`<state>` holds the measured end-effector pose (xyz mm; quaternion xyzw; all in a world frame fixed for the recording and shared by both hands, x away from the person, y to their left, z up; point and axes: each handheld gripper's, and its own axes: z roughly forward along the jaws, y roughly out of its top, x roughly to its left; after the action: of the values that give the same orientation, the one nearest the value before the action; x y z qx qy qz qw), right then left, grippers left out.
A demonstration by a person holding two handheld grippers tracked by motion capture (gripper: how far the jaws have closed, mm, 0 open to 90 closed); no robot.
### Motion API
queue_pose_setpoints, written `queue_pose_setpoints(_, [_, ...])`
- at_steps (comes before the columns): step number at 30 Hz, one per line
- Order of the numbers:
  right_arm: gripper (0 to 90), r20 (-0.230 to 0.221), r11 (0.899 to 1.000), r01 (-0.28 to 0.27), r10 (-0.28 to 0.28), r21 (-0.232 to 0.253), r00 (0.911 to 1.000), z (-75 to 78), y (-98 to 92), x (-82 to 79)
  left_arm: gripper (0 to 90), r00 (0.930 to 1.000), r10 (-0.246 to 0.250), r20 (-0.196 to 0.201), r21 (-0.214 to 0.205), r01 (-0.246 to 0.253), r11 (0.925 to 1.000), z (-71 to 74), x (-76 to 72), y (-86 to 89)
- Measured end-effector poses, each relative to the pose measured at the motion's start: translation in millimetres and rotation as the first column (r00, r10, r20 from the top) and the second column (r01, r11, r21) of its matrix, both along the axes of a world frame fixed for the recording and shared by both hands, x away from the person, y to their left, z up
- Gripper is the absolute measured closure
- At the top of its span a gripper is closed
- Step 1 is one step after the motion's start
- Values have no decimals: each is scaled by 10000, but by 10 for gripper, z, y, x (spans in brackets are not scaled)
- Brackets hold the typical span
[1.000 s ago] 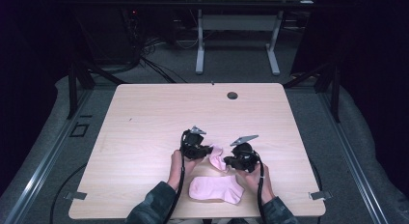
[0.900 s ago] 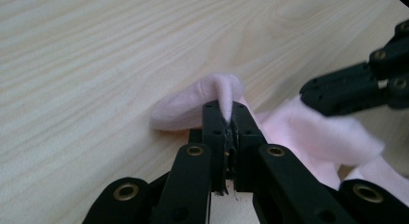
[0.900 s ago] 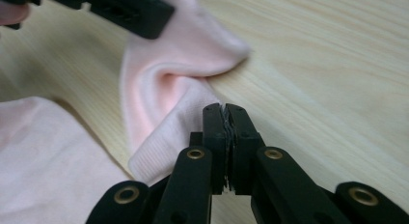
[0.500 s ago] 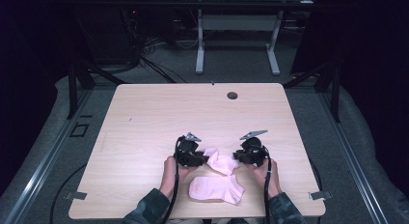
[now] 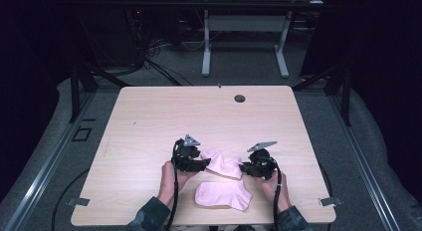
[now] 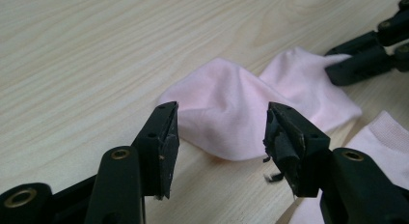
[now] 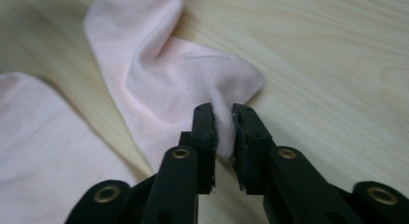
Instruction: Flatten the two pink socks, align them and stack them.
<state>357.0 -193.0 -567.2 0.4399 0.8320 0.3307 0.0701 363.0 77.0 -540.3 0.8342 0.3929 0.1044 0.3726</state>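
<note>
Currently the right gripper [image 7: 223, 119] is clamped on one end of the upper sock [image 5: 224, 165], which lies twisted on the table [image 5: 164, 116] above a flat second sock [image 5: 222, 194], while the left gripper [image 6: 221, 125], jaws just opening, stands apart at the other end, not pressing it.

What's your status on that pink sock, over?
Left gripper jaws just opened, off the pink sock. Right gripper pinching its other end. Second sock flat on table nearby, nothing blocking.
</note>
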Motion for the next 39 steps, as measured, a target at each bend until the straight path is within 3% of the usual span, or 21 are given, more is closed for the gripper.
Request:
queue_pose_setpoints(3, [742, 92, 9995, 285, -284, -155, 9996, -4, -44, 105, 446, 9999, -76, 114, 76, 75, 9999, -22, 27, -2])
queue_pose_setpoints(7, [594, 861, 9989, 312, -281, -344, 9959, 113, -142, 53, 413, 9998, -13, 209, 225, 8, 9997, -49, 53, 61])
queue_pose_setpoints(9, [576, 1285, 9997, -113, 143, -236, 9916, 176, -144, -44, 393, 9995, -113, 279, 354, 103, 9993, -66, 45, 78])
queue_pose_setpoints(11, [576, 1569, 9942, -873, 962, -626, 9829, 219, -92, -156, 357, 9990, -314, 310, 200, 308, 9993, -89, 35, 99])
queue_pose_setpoints(13, [572, 1522, 9810, -1704, 1831, -928, 9712, 197, -2, -204, 327, 9980, -455, 429, 330, 441, 9985, -105, 25, 110])
queue_pose_setpoints(15, [570, 1235, 9679, -2051, 2235, -1454, 9669, 136, 94, -189, 295, 9970, -635, 448, 392, 618, 9973, -120, 13, 113])
queue_pose_setpoints(18, [593, 938, 9602, -2261, 2434, -1642, 9654, 36, 144, -132, 247, 9941, -798, 731, 502, 763, 9958, -132, -22, 117])
queue_pose_setpoints(23, [812, 1171, 9683, -1990, 2174, -1513, 9690, 4, 118, -109, 202, 9872, -1206, 1046, 530, 1155, 9919, -136, -53, 100])
queue_pose_setpoints(25, [840, 1128, 9729, -1930, 2075, -1277, 9717, -1, 90, -90, 203, 9827, -1375, 1237, 648, 1303, 9894, -125, -72, 69])
queue_pose_setpoints(27, [849, 916, 9796, -1867, 1931, -743, 9769, 22, 65, -76, 211, 9790, -1545, 1329, 691, 1463, 9868, -113, -83, 38])
queue_pose_setpoints(30, [851, 878, 9830, -1830, 1837, -163, 9791, 135, 43, -78, 227, 9706, -1810, 1587, 812, 1699, 9821, -84, -116, -40])
queue_pose_setpoints(34, [849, 781, 9826, -1740, 1688, 646, 9825, 398, 27, -68, 263, 9535, -2299, 1951, 945, 2150, 9720, -20, -155, -174])
queue_pose_setpoints(39, [848, 510, 9795, -1539, 1484, 1303, 9876, 575, 22, -40, 330, 9278, -2979, 2247, 937, 2837, 9543, 22, -189, -398])
